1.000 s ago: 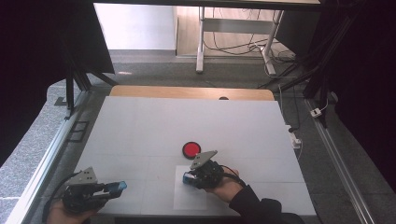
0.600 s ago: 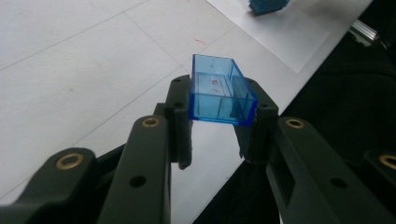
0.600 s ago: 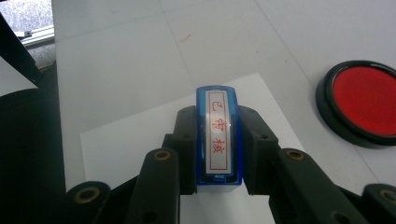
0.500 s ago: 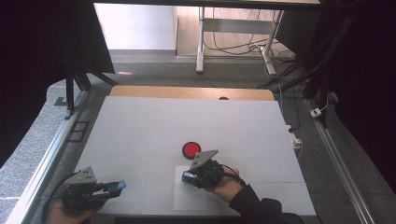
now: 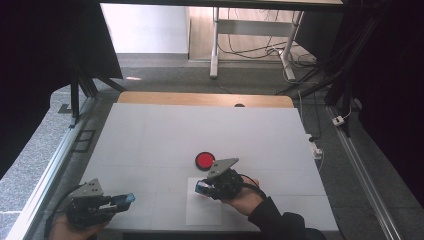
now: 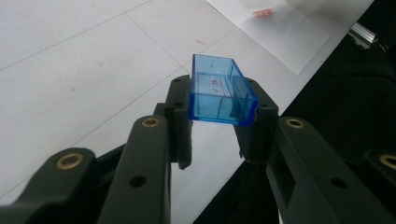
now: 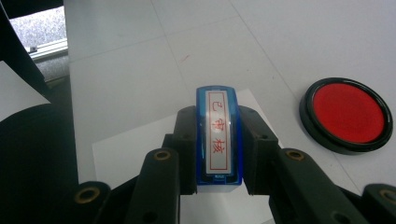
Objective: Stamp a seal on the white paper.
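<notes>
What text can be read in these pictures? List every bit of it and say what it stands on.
"已审核", red characters in a red frame, on the white label of the blue stamp clamped in the right gripper.
Red print on the white paper sheet: too small to read.
Red marks inside the blue stamp cap clamped in the left gripper: blurred, unreadable.
Red ink pad: no text.

We note a clear blue cap (image 6: 222,95), a blue stamp (image 7: 218,140) lettered red on white, a red ink pad (image 7: 346,114) rimmed black, white paper (image 5: 202,212).
</notes>
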A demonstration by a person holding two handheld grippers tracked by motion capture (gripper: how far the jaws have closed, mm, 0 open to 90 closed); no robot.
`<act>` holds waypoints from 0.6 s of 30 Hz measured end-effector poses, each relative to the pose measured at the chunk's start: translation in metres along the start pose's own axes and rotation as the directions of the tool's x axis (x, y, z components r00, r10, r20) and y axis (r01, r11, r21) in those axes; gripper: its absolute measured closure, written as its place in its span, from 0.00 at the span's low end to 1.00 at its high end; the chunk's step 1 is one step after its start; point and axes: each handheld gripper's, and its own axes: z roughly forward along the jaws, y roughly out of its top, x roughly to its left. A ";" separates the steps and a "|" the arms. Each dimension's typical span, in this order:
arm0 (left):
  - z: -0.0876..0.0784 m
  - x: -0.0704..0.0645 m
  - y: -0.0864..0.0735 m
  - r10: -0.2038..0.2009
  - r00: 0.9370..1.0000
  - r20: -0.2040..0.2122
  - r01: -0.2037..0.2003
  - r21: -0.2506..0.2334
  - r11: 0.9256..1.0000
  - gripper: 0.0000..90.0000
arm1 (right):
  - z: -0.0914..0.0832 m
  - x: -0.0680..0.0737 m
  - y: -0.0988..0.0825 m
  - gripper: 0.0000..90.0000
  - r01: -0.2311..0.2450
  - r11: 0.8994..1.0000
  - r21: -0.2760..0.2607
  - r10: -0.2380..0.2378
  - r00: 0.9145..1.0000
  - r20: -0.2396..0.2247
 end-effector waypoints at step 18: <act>-0.001 0.001 0.000 -0.003 1.000 0.015 0.003 -0.009 1.000 0.76 | -0.017 -0.006 0.005 0.79 -0.040 0.997 -0.066 0.040 0.999 -0.011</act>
